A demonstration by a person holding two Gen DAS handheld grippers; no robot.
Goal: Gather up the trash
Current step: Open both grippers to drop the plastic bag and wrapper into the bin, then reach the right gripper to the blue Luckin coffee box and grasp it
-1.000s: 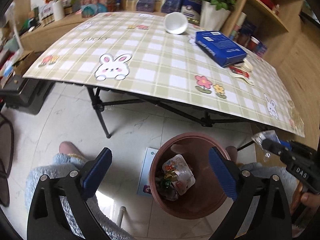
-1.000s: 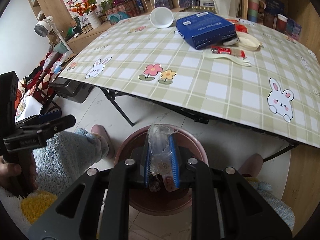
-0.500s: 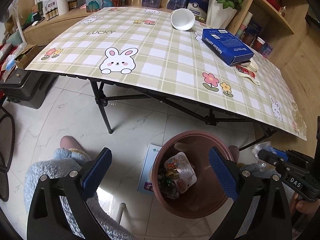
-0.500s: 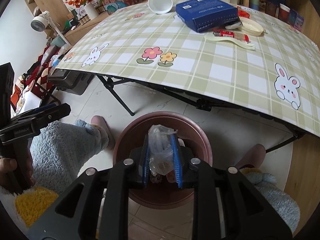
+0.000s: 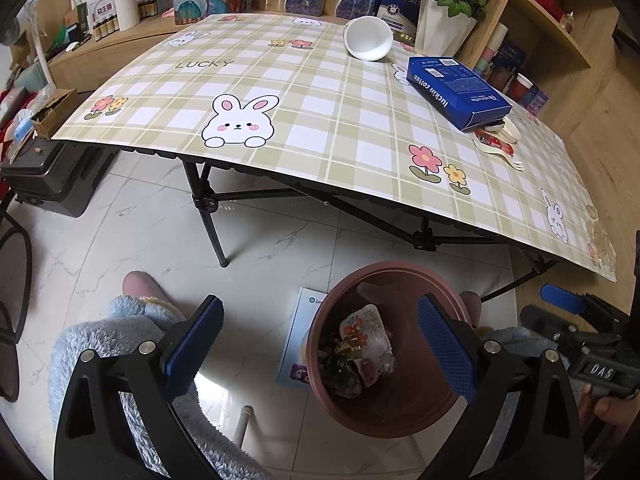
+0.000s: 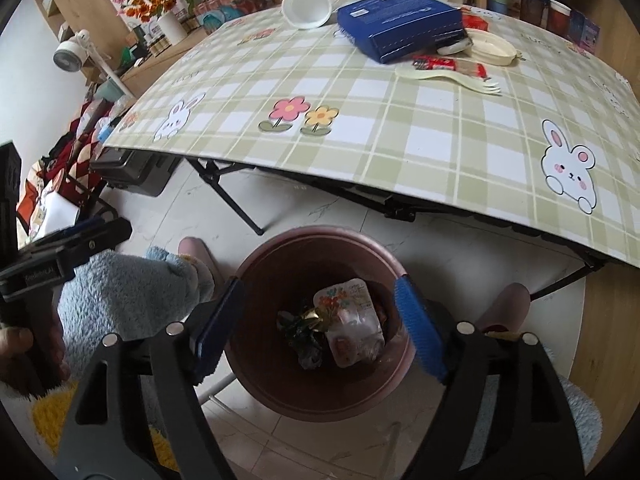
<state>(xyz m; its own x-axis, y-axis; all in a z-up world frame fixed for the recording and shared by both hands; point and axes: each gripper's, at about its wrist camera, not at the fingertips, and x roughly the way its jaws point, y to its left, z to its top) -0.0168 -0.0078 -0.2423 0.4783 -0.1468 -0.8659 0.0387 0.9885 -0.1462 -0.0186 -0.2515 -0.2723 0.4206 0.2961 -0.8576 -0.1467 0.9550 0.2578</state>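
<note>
Left wrist view, leaflet point(image 5: 294, 340) beside bin point(image 5: 320, 344), hidden from right wrist, both hand-held grippers point(image 5: 320, 344) point(image 6: 318, 326) spread wide, empty

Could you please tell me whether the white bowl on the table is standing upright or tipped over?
Tipped over. The bowl lies on its side on the table, its open mouth facing the cameras.

White marble-look tile floor point(image 5: 152, 232). Folding table point(image 5: 320, 120), black legs, green plaid cloth with rabbits and flowers. Wooden shelving point(image 5: 560, 20) far right. Wooden counter point(image 5: 112, 52) far left, flower vases. White wall point(image 6: 24, 80) left. Daylight.
</note>
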